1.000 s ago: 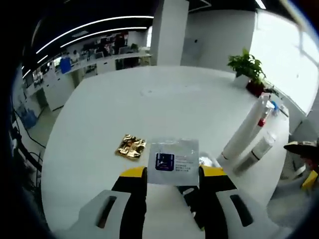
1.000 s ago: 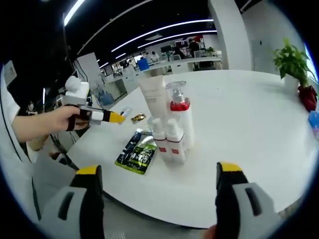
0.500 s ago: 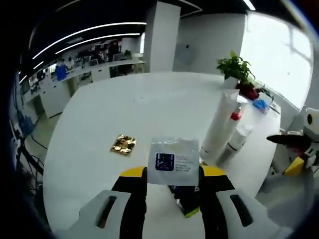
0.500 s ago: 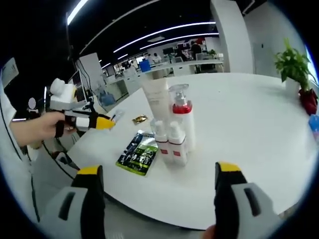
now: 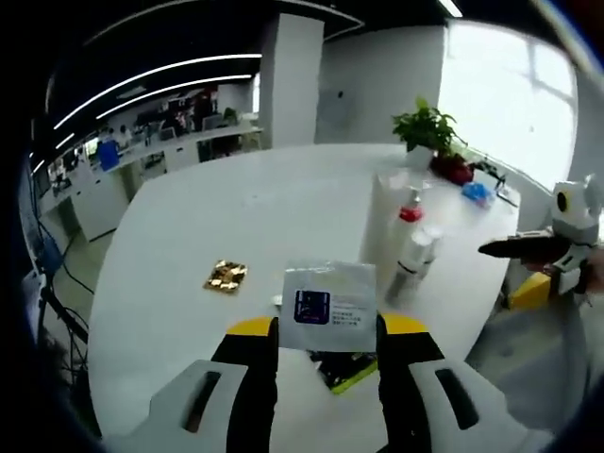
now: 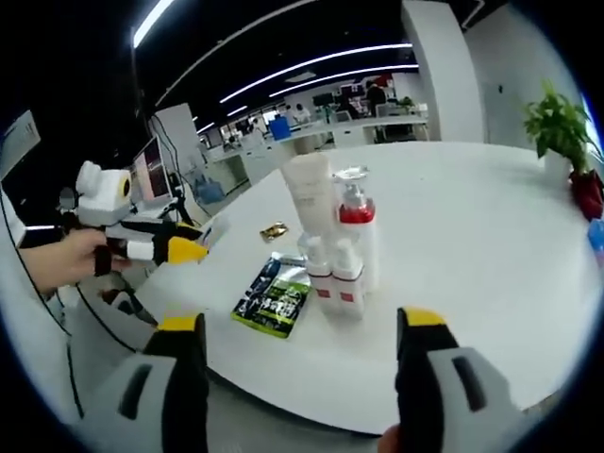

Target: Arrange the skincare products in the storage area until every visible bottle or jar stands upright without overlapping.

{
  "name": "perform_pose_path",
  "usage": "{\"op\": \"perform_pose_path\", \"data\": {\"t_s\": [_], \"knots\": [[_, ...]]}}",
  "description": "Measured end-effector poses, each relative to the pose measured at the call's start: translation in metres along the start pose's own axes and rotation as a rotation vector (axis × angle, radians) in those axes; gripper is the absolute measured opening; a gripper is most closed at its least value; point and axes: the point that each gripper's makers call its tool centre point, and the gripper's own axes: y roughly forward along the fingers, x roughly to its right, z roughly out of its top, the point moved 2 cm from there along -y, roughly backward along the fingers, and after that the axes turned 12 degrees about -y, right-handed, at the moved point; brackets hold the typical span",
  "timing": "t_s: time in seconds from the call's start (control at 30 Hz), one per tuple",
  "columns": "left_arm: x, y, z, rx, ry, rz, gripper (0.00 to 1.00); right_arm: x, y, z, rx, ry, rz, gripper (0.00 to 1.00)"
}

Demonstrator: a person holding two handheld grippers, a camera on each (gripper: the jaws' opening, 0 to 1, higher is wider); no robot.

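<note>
A person works at a white counter (image 6: 491, 255) with a hand-held gripper on each side. The left gripper (image 5: 326, 330) has its jaws closed on a small clear sachet (image 5: 328, 307) with a dark label, pinched by its lower edge so the printed face stands up above the counter — held clear, it seems, while a spot is chosen for it. From the right gripper view the same tool (image 6: 179, 247) hangs off the counter's near edge in the person's hand (image 6: 71, 264), well apart from the bottles.

The right gripper (image 6: 302, 354) hovers at the near edge, jaws spread wide and empty, framing the products as if ready for the next pick.

The skincare products stand grouped near the middle of the counter: a tall white tube (image 6: 310, 198), a pump bottle with a red collar (image 6: 356, 222) just beside it, and two small white bottles with red bands (image 6: 335, 274) in front, packed close together. All appear upright — whether any touch cannot be told. A green and black packet (image 6: 275, 297) lies flat just beside the bottles, and a small gold foil packet (image 6: 275, 229) lies farther back, apart from the rest. A potted plant (image 6: 559, 132) sits at the far side.

By the look of it the bottles already meet the upright rule; the flat packets and the sachet in the left jaws remain loose ends, and the sachet will likely need setting down where it covers nothing.
</note>
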Motion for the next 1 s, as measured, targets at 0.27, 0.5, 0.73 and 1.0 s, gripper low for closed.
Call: {"op": "perform_pose_path", "data": {"t_s": [0.27,0.5,0.73,1.0], "knots": [[0.015,-0.012,-0.005,0.008,0.032,-0.017,0.38,-0.037,0.015,0.022,0.072,0.09,0.137,0.66],[0.028,-0.022,-0.004,0.027,0.036,-0.05,0.38,-0.058,0.027,0.045,0.159,0.174,0.232,0.42],[0.04,-0.025,-0.005,0.038,0.074,-0.08,0.38,-0.067,0.037,0.056,0.228,0.393,0.289,0.31],[0.049,-0.027,-0.004,0.047,0.082,-0.109,0.38,-0.071,0.042,0.053,0.216,0.412,0.294,0.19]]}}
